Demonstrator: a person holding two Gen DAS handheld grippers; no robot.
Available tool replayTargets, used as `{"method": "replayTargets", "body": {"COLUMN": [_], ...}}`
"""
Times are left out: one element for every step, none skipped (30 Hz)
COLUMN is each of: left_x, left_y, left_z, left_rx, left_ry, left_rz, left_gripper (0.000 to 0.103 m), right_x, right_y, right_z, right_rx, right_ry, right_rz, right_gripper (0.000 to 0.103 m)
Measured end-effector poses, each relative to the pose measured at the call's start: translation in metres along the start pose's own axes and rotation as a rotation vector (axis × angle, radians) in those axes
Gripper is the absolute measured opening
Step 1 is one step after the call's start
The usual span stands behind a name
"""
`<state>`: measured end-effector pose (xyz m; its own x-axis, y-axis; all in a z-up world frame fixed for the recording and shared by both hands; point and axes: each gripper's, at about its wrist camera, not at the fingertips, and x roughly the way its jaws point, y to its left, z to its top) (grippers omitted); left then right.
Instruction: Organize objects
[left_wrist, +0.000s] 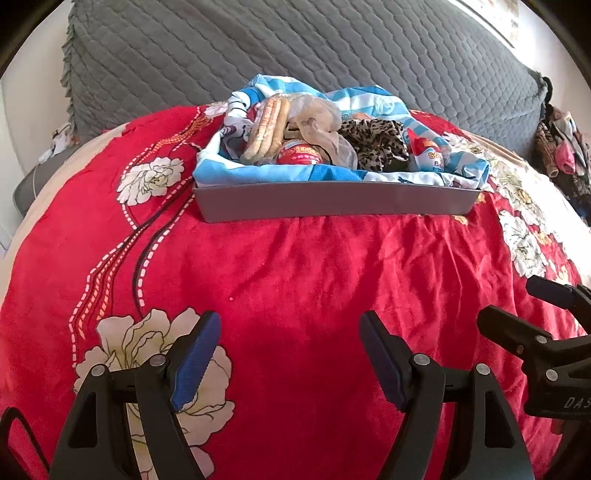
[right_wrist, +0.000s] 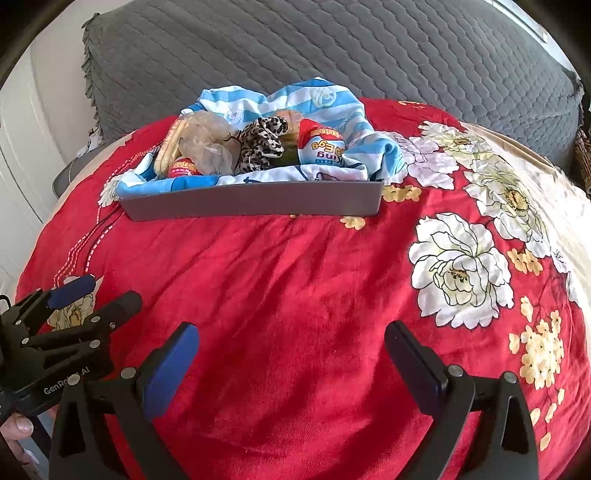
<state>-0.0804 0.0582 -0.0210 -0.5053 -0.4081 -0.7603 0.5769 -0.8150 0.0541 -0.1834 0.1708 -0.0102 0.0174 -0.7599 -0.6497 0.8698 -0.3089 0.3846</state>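
Observation:
A grey tray (left_wrist: 332, 203) (right_wrist: 255, 205) sits on the red flowered blanket ahead of both grippers. It is lined with a blue and white striped cloth (left_wrist: 373, 99) (right_wrist: 325, 99). Inside lie a tan ribbed item (left_wrist: 266, 127) (right_wrist: 168, 147), a crumpled clear plastic bag (left_wrist: 317, 122) (right_wrist: 207, 142), a leopard-print cloth (left_wrist: 376, 144) (right_wrist: 262, 142), a red round packet (left_wrist: 299, 155) (right_wrist: 183, 167) and a red and white egg packet (left_wrist: 428, 151) (right_wrist: 321, 147). My left gripper (left_wrist: 288, 362) is open over bare blanket. My right gripper (right_wrist: 291, 365) is open too, with nothing between its fingers.
A grey quilted cushion (left_wrist: 295, 51) (right_wrist: 332, 48) stands behind the tray. A heap of clothes (left_wrist: 561, 147) lies at the far right in the left wrist view. The red blanket (left_wrist: 295, 266) spreads between the tray and the grippers. A hand (right_wrist: 18, 428) shows at the lower left.

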Motion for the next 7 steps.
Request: {"method": "replayTargets", "body": {"left_x": [-0.0004, -0.0011, -0.0013, -0.0013, -0.0002, 0.0009, 0.0017], "left_y": [0.0010, 0.0019, 0.0029, 0.0031, 0.0031, 0.0030, 0.0030], "left_z": [-0.0002, -0.0002, -0.0005, -0.0005, -0.0006, -0.0006, -0.0008], "left_rx": [-0.006, -0.013, -0.018, -0.019, -0.015, -0.011, -0.010], "left_ry": [-0.006, -0.012, -0.015, -0.012, -0.003, 0.006, 0.013], "left_rz": [0.002, 0.005, 0.003, 0.000, -0.006, -0.010, -0.012], "left_gripper": [0.078, 0.078, 0.078, 0.078, 0.078, 0.078, 0.078], "right_x": [0.0004, 0.0009, 0.0014, 0.0018, 0.0022, 0.0028, 0.0028], "right_y": [0.0004, 0.0010, 0.0012, 0.0016, 0.0021, 0.0025, 0.0026], "right_z": [-0.0001, -0.0001, -0.0004, -0.0005, -0.0006, -0.0006, -0.0007], "right_rx": [-0.002, -0.005, -0.006, -0.008, -0.011, -0.012, -0.012], "right_ry": [0.001, 0.001, 0.002, 0.001, 0.001, 0.002, 0.001], "right_rz": [-0.001, -0.002, -0.003, -0.006, -0.006, -0.008, -0.007], "right_gripper": [0.101, 0.101, 0.101, 0.101, 0.101, 0.101, 0.101]}}
